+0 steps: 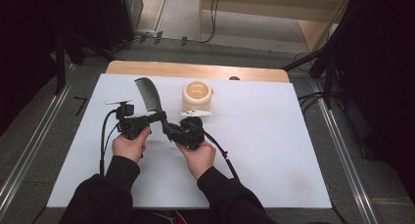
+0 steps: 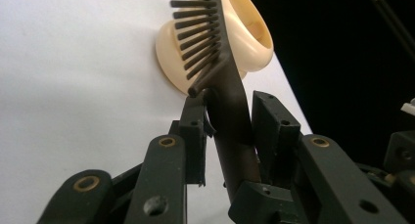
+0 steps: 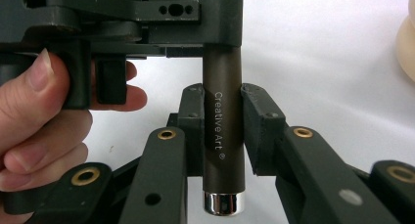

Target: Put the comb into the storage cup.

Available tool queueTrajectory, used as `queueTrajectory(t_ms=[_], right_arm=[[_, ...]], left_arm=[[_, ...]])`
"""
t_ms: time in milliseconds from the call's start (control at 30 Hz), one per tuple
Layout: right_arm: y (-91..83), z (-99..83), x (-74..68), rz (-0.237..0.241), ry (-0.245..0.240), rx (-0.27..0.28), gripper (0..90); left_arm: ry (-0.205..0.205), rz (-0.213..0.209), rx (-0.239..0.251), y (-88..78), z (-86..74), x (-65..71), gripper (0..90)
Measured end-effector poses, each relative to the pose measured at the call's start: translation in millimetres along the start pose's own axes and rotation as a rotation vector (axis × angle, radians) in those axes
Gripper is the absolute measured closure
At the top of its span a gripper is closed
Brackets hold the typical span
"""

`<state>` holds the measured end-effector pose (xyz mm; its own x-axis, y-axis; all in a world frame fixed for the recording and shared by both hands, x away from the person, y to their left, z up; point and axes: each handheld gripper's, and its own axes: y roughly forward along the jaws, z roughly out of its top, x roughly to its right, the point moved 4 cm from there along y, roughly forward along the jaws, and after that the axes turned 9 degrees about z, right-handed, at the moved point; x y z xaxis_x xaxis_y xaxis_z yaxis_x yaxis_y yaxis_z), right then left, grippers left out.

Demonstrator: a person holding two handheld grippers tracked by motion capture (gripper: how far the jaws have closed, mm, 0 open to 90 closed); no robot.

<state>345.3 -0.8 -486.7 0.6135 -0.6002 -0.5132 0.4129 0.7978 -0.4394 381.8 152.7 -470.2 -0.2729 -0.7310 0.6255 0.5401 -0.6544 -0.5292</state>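
Observation:
A dark hairbrush (image 1: 148,94) is held above the white table between both grippers, head up and away from the person. My left gripper (image 1: 155,117) is shut on the upper handle just below the bristles (image 2: 200,43). My right gripper (image 1: 169,128) is shut on the lower handle (image 3: 222,131), which reads "Creative Art" and ends in a chrome cap. In the right gripper view the left gripper (image 3: 191,18) crosses just above my own jaws, with the person's hand (image 3: 39,121) on it. A cream cup (image 1: 197,96) stands behind the brush.
The white board (image 1: 274,150) covers a wooden table whose far edge (image 1: 195,68) shows behind it. The cream cup (image 2: 252,35) lies close beyond the brush head. Black stands and cables (image 1: 318,62) ring the table on the floor.

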Motion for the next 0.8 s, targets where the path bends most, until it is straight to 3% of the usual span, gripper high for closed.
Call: queueTrajectory(t_ms=[333,400,500,700,800], right_arm=[[-1.9,0.3,0.0,-0.001,-0.038,-0.007,69.8],[-2.2,0.2,-0.8,-0.011,-0.072,-0.007,69.5],[-2.4,0.6,-0.8,-0.006,-0.084,-0.005,68.5],[-2.5,0.2,-1.3,0.036,-0.09,-0.019,55.0],[-3.1,-1.3,-2.2,0.044,-0.126,-0.046,48.9]], left_arm=[[-0.046,-0.042,-0.018,-1.3,1.6,-0.5,71.0],[-0.054,-0.049,-0.021,-1.8,1.9,-0.8,71.5],[-0.061,-0.061,-0.02,-2.6,2.4,-0.7,72.0],[-0.068,-0.073,-0.023,-3.5,3.3,-1.3,72.3],[-0.066,-0.07,-0.024,-3.6,3.9,-1.5,72.3]])
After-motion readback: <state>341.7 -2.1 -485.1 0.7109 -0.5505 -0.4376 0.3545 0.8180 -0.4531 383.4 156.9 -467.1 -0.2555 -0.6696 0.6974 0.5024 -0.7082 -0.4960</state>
